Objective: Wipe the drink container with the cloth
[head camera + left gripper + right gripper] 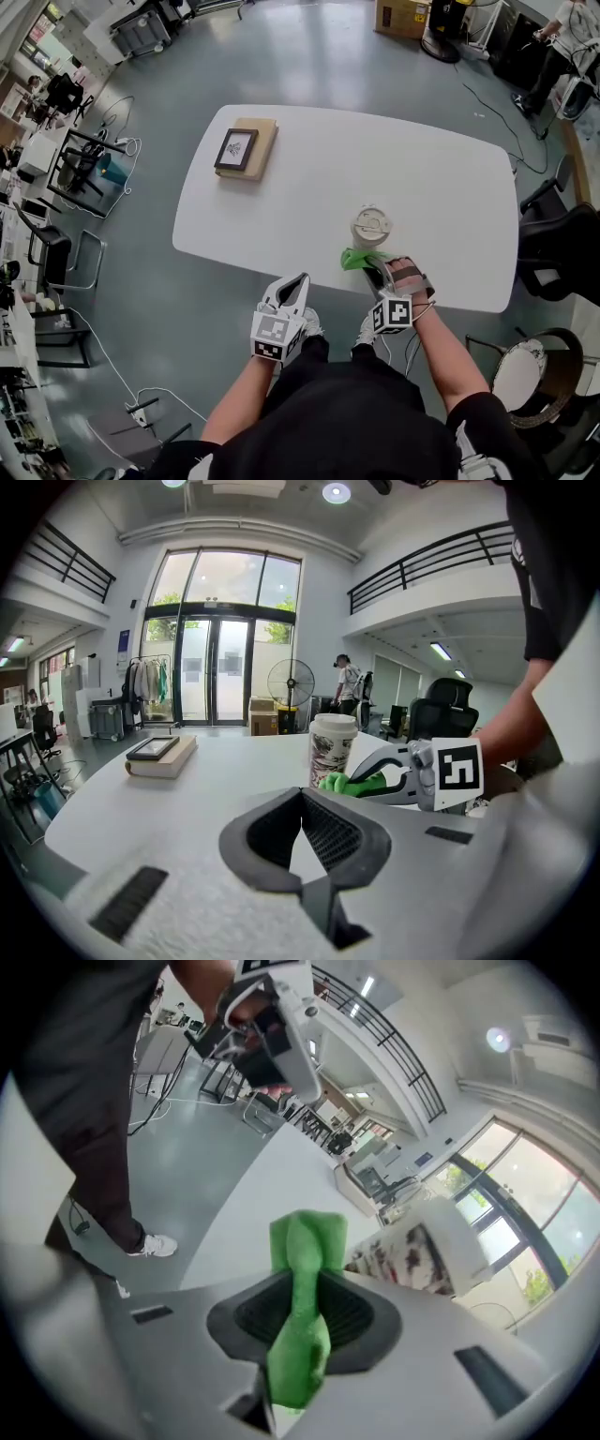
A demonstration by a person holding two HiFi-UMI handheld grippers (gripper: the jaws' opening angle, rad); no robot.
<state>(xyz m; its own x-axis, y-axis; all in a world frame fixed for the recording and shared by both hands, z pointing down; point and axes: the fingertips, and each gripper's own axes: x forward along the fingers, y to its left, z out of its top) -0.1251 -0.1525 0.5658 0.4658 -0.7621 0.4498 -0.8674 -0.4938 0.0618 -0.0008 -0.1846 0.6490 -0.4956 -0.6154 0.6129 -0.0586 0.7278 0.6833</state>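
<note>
A thick tan book with a dark picture frame on top lies at the upper left of the smooth white oval counter, well apart from the rest. The white lidded paper cup, with a dark print on its side, stands upright near the counter's lower edge. The right hand-held gripper is clamped on a soft green cloth, which is bunched against the cup's base. The left hand-held gripper has its tips together with nothing between them, and it hangs just below the counter's edge.
</note>
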